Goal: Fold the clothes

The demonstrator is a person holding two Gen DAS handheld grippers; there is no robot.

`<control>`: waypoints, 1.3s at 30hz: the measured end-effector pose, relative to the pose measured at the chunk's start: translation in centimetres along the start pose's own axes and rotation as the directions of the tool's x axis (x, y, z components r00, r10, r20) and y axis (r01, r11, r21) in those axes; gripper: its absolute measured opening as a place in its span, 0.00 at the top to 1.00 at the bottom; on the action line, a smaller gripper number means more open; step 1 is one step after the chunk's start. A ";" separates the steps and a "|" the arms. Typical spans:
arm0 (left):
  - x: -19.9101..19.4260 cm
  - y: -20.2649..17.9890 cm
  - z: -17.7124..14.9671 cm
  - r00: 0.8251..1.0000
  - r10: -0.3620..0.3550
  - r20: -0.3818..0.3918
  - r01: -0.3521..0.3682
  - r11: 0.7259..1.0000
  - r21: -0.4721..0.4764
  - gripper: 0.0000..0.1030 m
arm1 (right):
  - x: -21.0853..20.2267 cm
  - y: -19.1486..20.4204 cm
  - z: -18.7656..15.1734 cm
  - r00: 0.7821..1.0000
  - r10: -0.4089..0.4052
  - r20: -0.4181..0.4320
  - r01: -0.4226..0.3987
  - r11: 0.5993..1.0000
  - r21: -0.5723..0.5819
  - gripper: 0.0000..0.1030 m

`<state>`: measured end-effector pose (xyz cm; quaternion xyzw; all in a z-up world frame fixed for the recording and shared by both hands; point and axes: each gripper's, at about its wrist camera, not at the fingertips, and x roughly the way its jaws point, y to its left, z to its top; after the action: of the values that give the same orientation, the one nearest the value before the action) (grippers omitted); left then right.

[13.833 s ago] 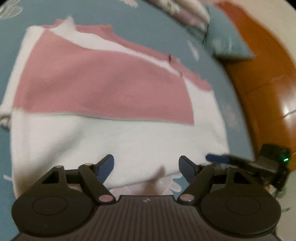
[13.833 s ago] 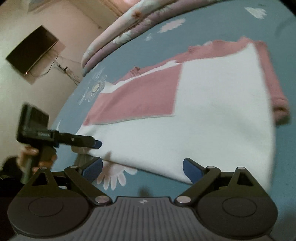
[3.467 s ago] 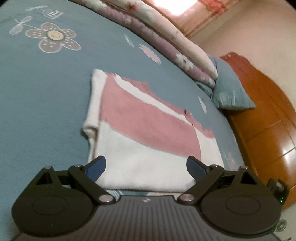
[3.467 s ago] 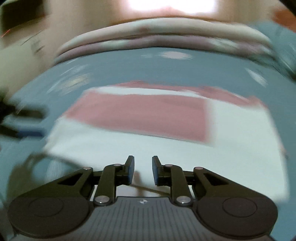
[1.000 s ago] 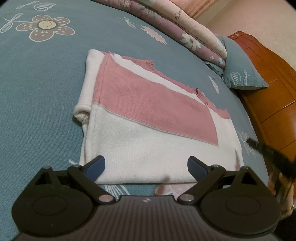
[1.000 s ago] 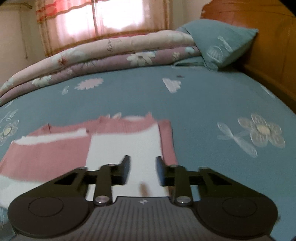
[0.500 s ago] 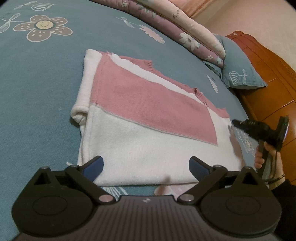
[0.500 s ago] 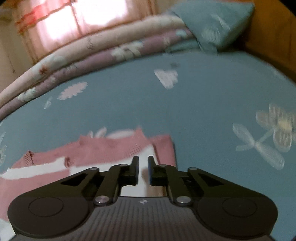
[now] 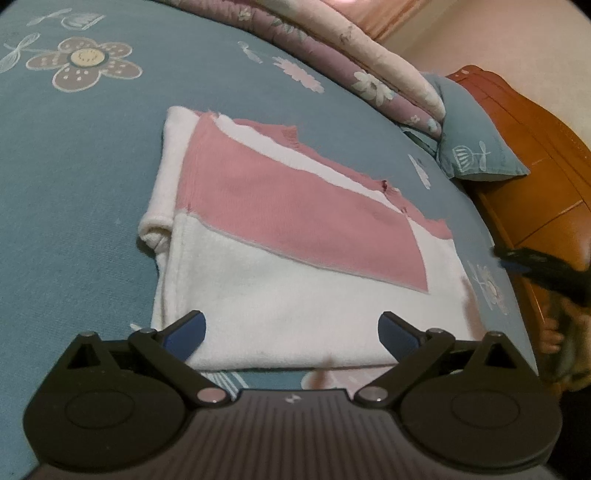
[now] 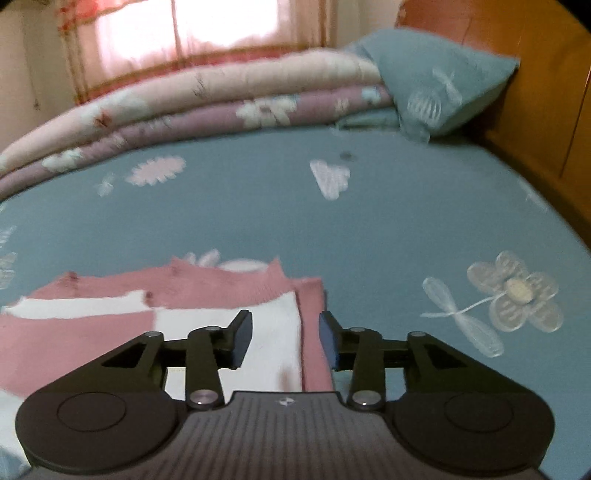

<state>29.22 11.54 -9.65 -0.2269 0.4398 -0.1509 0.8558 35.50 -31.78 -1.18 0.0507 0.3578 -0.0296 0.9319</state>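
A folded pink and white sweater [image 9: 295,288] lies flat on the blue flowered bedsheet [image 9: 74,184]. My left gripper [image 9: 291,328] stands wide open just above the sweater's near white edge, touching nothing. In the right wrist view the sweater [image 10: 273,332] shows its right side, with a pink sleeve strip [image 10: 312,332] along the edge. My right gripper [image 10: 285,336] hovers over that edge; its jaws are opening and the pads press on nothing. The right gripper [image 9: 511,260] also shows at the right of the left wrist view, off the sweater, held by a hand [image 9: 554,328].
Folded flowered quilts [image 10: 221,107] are stacked along the far side of the bed, with a blue pillow [image 10: 436,85] against the wooden headboard [image 10: 546,110]. A curtained window [image 10: 184,29] glows behind them. Open sheet stretches right of the sweater.
My right gripper's jaws went from almost shut to apart, and it lifted and drew back from the sweater's right edge. The left gripper and the sweater stayed where they were.
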 end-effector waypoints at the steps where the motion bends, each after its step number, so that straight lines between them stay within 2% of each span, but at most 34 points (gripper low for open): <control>1: -0.3 -0.2 0.0 1.000 0.000 0.007 0.000 1.000 0.006 0.04 | -1.6 0.1 0.2 1.000 0.009 0.014 -0.009 1.000 -0.007 0.49; 4: -1.3 -0.7 -0.1 0.999 -0.013 0.038 0.012 1.000 0.023 0.04 | -6.4 0.4 0.5 0.998 0.028 0.051 -0.026 0.999 -0.038 0.41; 10: -2.6 -2.3 -0.6 0.998 -0.025 0.063 0.020 0.997 0.070 0.04 | -13.3 0.8 0.1 0.997 0.041 0.070 -0.036 0.996 -0.082 0.38; 14: -3.1 -3.4 -1.1 0.997 -0.033 0.065 0.027 0.995 0.096 0.04 | -16.5 1.2 -1.0 0.998 0.035 0.052 -0.030 0.994 -0.105 0.38; 20: -3.8 -5.8 -1.7 0.996 -0.044 0.076 0.030 0.986 0.167 0.04 | -21.5 2.0 -1.5 0.997 -0.023 0.071 0.033 0.988 -0.150 0.36; 26: -4.7 -7.7 -2.6 0.994 -0.065 0.085 0.045 0.973 0.225 0.04 | -24.9 3.5 -3.1 0.995 0.014 0.103 0.006 0.980 -0.197 0.29; 30: -4.8 -8.3 -3.3 0.996 -0.035 0.086 0.012 0.967 0.255 0.04 | -21.2 5.0 -5.5 0.993 0.068 0.098 -0.042 0.968 -0.248 0.30; 33: -4.7 -8.4 -3.3 0.996 -0.001 0.093 -0.023 0.965 0.262 0.04 | -15.6 6.4 -7.5 0.998 0.041 0.056 -0.024 0.960 -0.279 0.31; 35: -4.7 -8.1 -3.2 0.996 -0.004 0.091 -0.020 0.967 0.253 0.04 | -11.1 7.4 -8.8 1.000 0.013 0.011 -0.009 0.957 -0.290 0.31; 39: -4.6 -7.5 -3.0 0.996 0.007 0.089 -0.029 0.970 0.243 0.04 | -5.4 7.7 -10.3 0.999 0.036 -0.020 -0.040 0.975 -0.219 0.31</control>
<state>23.73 6.47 -4.10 -0.1222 0.3821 -0.1860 0.8969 25.37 -22.80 -4.65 -0.0452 0.3654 0.0282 0.9293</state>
